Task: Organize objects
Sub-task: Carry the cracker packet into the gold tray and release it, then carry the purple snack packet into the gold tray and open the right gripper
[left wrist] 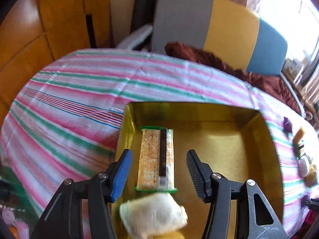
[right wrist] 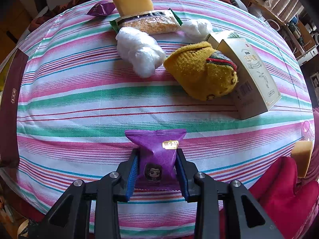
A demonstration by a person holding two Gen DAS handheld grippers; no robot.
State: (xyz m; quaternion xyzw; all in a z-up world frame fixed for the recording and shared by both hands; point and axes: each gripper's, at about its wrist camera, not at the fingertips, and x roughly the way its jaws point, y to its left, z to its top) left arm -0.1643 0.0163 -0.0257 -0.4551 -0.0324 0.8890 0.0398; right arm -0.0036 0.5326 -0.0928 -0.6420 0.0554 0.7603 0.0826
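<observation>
In the left wrist view my left gripper (left wrist: 158,163) is open above a gold tin box (left wrist: 257,139) on the striped cloth. A clear snack bar with green ends (left wrist: 155,159) lies in the box along its left wall, between my fingers. A pale cloth bundle (left wrist: 153,215) sits blurred just below the fingers; I cannot tell whether it touches them. In the right wrist view my right gripper (right wrist: 157,165) is shut on a purple snack packet (right wrist: 157,155) low over the cloth.
On the cloth ahead of the right gripper lie two white plastic wads (right wrist: 139,49), a mustard sock (right wrist: 201,69), a cream carton (right wrist: 251,77), another snack bar (right wrist: 147,23), a yellow sponge block (right wrist: 131,0) and a second purple packet (right wrist: 99,10). A maroon box side (right wrist: 12,107) stands left.
</observation>
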